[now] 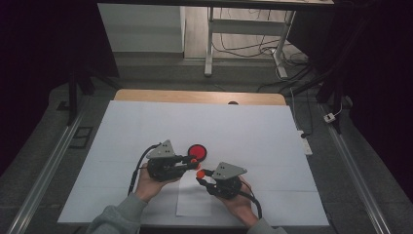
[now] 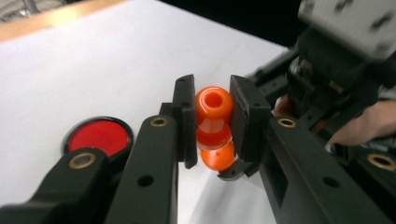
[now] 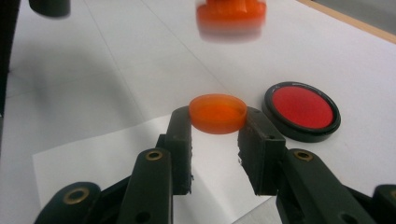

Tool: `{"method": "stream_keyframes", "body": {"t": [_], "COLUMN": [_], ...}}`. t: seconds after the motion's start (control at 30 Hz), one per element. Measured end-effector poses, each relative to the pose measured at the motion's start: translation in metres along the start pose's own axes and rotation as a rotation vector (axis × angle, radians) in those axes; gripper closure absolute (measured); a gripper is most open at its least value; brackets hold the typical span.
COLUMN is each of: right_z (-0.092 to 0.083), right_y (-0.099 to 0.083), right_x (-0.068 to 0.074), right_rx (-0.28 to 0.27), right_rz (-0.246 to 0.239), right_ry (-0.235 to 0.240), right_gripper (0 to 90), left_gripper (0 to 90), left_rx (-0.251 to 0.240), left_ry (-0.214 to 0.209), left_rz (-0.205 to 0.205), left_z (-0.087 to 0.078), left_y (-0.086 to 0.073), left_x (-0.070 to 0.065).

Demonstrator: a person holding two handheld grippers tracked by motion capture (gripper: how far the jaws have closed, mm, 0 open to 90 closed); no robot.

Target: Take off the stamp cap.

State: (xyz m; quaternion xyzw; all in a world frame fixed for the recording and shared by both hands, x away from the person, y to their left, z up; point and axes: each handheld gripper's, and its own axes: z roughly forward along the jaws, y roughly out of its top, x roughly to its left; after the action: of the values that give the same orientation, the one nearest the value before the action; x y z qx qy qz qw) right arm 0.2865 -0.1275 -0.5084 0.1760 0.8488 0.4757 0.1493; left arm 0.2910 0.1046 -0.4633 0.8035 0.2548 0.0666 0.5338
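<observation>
Holding an orange bottle (image 2: 214, 126) between its jaws, the left tool (image 1: 191, 160) sits just left of centre in the lower half of the high view, with its tips pointing right toward the other tool. In the left gripper view the bottle stands in the middle of the frame, a bulbous orange piece with its open mouth facing the camera, and both black jaws are pressed against its sides. The right tool (image 1: 200, 176) lies just below and to the right in the high view, its tips close to the left tool's. In the right gripper view its jaws pinch a flat orange cap (image 3: 217, 113) at the centre of the frame, open side up. The bottle shows there as a blurred orange shape at the top edge, apart from the cap.

A round red disc with a black rim (image 1: 197, 151) lies on the white desk (image 1: 272, 146) just above the two tools in the high view; neither tool touches it. A separate sheet of paper (image 1: 192, 200) lies under the hands near the bottom.

Judging from this, the work looks about midway: both parts are gripped and lifted off the desk, and the cap and the bottle mouth are separate. Whether the cap goes on or has come off cannot be told from the pictures. If it goes on, what remains is lining the cap up with the mouth and seating it.
</observation>
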Motion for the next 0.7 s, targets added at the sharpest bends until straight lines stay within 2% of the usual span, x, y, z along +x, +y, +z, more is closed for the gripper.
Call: {"method": "stream_keyframes", "body": {"t": [0.07,0.13,0.33,0.53,0.7], "right_z": [-0.001,-0.002,-0.003,-0.011,-0.017], "right_y": [-0.003,-0.004,-0.005,-0.007,-0.010], "right_x": [-0.001,-0.002,-0.004,-0.010,-0.014], "right_rx": [0.007,-0.003,-0.001,-0.025,-0.026], "right_rz": [0.000,0.020,0.023,0.045,0.053], "right_ry": [-0.008,-0.006,-0.004,-0.010,-0.018], "right_gripper": [65.0,65.0,64.9,64.9,64.9], "left_gripper": [72.8,72.8,72.7,72.6,72.6], "left_rx": [0.000,0.007,0.019,0.042,0.043], "left_ry": [-0.007,-0.012,-0.037,-0.063,-0.066], "left_rz": [0.002,-0.005,-0.025,-0.034,-0.041], "left_z": [0.002,0.002,0.003,0.007,0.007], "left_y": [0.001,0.001,-0.002,-0.004,-0.005], "left_x": [-0.001,0.000,0.004,0.005,0.007]}}
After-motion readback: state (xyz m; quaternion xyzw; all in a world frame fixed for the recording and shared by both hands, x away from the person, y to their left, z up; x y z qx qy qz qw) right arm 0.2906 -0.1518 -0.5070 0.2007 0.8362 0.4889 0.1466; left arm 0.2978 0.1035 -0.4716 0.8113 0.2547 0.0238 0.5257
